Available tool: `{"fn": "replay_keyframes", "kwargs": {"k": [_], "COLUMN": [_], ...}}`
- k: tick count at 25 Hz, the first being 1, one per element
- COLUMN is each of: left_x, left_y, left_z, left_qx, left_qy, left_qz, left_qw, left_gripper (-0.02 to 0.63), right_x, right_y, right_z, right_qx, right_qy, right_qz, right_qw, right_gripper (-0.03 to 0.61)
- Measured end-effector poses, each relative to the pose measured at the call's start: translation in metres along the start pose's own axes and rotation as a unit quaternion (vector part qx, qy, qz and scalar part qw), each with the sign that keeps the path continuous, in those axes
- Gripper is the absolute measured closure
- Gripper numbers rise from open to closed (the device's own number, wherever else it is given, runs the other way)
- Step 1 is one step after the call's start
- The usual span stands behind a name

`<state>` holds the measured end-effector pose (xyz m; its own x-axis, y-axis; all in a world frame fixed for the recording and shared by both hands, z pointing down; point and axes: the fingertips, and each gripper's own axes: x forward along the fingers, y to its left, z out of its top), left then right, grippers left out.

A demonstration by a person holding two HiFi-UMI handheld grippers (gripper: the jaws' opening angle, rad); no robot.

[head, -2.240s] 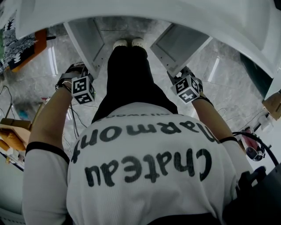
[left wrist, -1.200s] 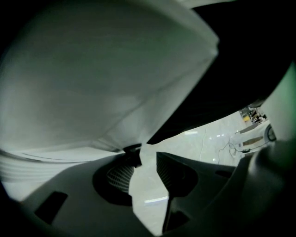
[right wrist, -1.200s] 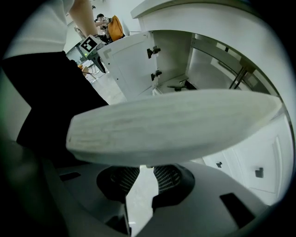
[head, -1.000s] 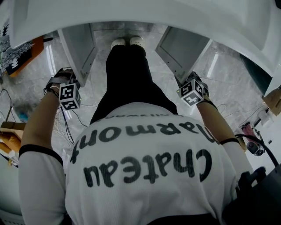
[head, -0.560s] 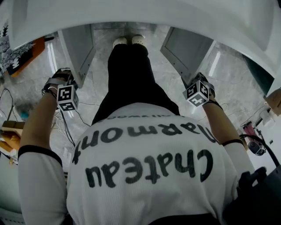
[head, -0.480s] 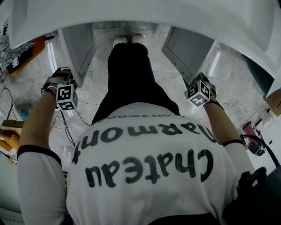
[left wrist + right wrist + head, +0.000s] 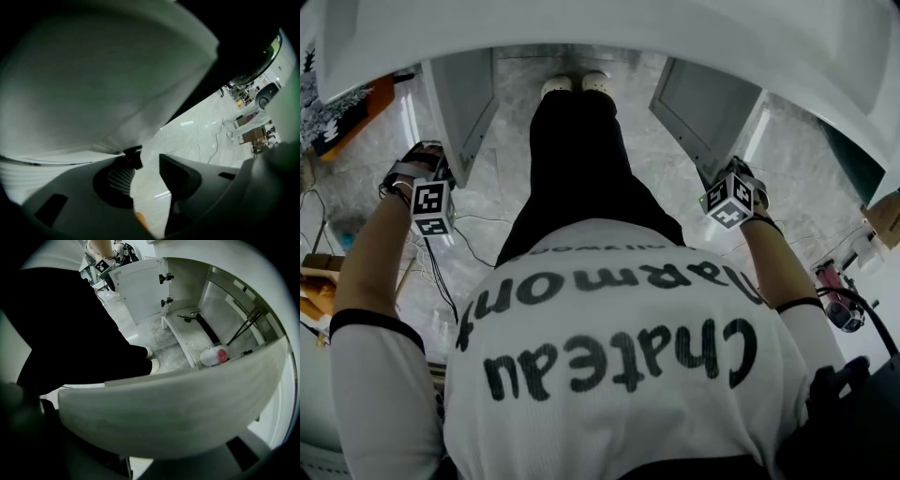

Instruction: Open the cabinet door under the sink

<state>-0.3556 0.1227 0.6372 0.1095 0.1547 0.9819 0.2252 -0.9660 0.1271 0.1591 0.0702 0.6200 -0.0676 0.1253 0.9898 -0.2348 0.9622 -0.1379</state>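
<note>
Under the white sink counter (image 7: 609, 23) both cabinet doors stand swung out. The left door (image 7: 464, 98) is beside my left gripper (image 7: 427, 192), the right door (image 7: 708, 103) beside my right gripper (image 7: 733, 199). In the left gripper view the left gripper (image 7: 145, 164) is open: only floor shows in the gap, and the left door (image 7: 93, 84) lies against the outside of one fingertip (image 7: 131, 154). In the right gripper view the right door (image 7: 178, 413) lies across the jaws and hides them. Beyond it is the open cabinet (image 7: 187, 324).
The person's dark legs (image 7: 581, 159) and white shoes (image 7: 577, 86) stand between the doors. A white bottle with a pink cap (image 7: 214, 355) and pipes (image 7: 243, 326) are inside the cabinet. Cables (image 7: 441, 272) trail on the marble floor at left. Clutter (image 7: 839, 305) sits at right.
Both hands have moved outward, left to the left and right to the right. Both doors have swung wider open with them.
</note>
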Motion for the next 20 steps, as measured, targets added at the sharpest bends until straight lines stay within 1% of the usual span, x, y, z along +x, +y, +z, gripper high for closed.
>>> {"fn": "replay_keyframes", "kwargs": {"k": [5, 7, 9, 11, 15, 20], "left_x": [-0.002, -0.003, -0.005, -0.006, -0.007, -0.006], "left_y": [-0.001, -0.001, -0.004, -0.006, -0.005, -0.004], "left_z": [-0.007, -0.009, -0.016, -0.022, -0.022, -0.026], "left_qx": [0.036, 0.058, 0.078, 0.089, 0.099, 0.100], "left_qy": [0.000, 0.001, 0.004, 0.006, 0.006, 0.006], "left_qz": [-0.009, -0.015, -0.023, -0.029, -0.030, -0.019], "left_qw": [0.9993, 0.9982, 0.9967, 0.9956, 0.9946, 0.9948], "left_gripper": [0.474, 0.473, 0.463, 0.453, 0.453, 0.454], "right_x": [0.001, 0.000, -0.001, -0.001, -0.002, -0.002], "right_y": [-0.002, -0.003, -0.004, -0.006, -0.008, -0.010], "right_z": [-0.005, -0.010, -0.013, -0.017, -0.034, -0.045], "right_qx": [-0.015, -0.021, -0.025, -0.035, -0.079, -0.142], "right_qy": [0.002, 0.004, 0.002, 0.003, 0.019, 0.040], "right_qz": [0.003, 0.001, 0.000, 0.000, 0.015, 0.035], "right_qw": [1.000, 1.000, 1.000, 0.999, 0.997, 0.988], "right_gripper": [0.491, 0.491, 0.491, 0.491, 0.488, 0.471]}}
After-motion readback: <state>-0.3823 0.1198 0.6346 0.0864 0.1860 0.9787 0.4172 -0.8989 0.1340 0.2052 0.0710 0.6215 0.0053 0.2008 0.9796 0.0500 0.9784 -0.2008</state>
